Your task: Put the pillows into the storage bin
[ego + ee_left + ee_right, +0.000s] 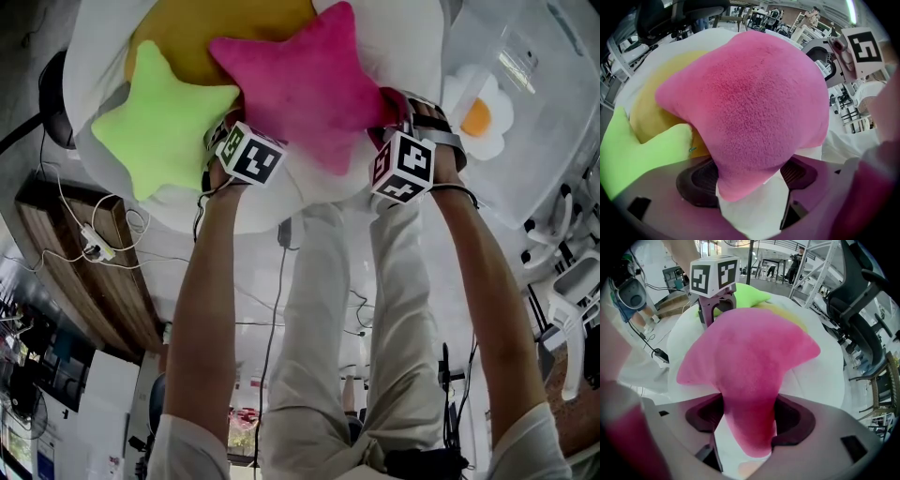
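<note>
Looking down in the head view, a pale floor (253, 272) strewn with cables (112, 253) lies below, with a wooden table (84, 281) at the left edge and a chair (562, 281) at the right. A clear bin (534, 122) stands at upper right with a small pillow (478, 112) inside it. A big white pillow (394, 28) with a yellow centre (197, 37) fills the top, and a green star (164, 117) lies on its left side. Above it hangs the pink star (300, 80), outside the bin and just left of it, broad face up, one arm pointing to the top edge. It has five arms and no single long axis; it spans from the left gripper (225, 131) to the right gripper (403, 117), both pointing steeply down.

From the left gripper view, the jaws stand fairly wide, clamped on one pink arm whose tip pokes down between the pads (701, 180). White pillow shows through the gap below, the green star at far left, and office chairs and desks behind.

From the right gripper view, the jaws also stand wide and squeeze another pink arm, which fills the space between both pads (790, 418) and points back toward the camera. The left gripper's marker cube rises beyond the star, with the green star behind it and a dark chair at right.
</note>
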Action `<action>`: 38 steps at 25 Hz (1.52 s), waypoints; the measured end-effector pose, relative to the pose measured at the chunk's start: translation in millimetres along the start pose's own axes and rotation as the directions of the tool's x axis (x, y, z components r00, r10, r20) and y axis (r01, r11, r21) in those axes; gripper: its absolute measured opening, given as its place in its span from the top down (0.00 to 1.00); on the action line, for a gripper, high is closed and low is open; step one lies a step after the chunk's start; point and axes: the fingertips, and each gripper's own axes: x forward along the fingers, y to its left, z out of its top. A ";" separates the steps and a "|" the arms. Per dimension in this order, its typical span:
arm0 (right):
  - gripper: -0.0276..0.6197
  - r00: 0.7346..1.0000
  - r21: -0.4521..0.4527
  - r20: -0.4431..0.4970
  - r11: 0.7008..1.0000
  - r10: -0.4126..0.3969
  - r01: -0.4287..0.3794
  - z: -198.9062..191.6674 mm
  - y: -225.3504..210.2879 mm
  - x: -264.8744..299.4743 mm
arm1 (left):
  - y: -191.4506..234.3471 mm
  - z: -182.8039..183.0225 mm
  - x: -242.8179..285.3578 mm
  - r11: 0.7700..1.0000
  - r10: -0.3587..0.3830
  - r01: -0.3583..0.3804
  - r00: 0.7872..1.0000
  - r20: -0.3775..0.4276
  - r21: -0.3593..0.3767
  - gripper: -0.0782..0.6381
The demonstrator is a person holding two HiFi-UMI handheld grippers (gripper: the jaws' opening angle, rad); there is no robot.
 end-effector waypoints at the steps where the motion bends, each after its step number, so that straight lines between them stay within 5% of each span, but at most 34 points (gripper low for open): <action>1: 0.45 1.000 0.002 -0.001 1.000 0.004 -0.004 -0.1 -0.2 -0.6 | -1.2 0.6 -1.7 1.000 -0.005 0.005 1.000 -0.003 -0.001 0.31; 38: 0.45 0.999 0.093 0.052 0.996 -0.005 0.000 -27.5 -3.0 -85.1 | -48.7 34.9 -84.4 0.993 0.073 -0.075 0.997 0.030 0.091 0.33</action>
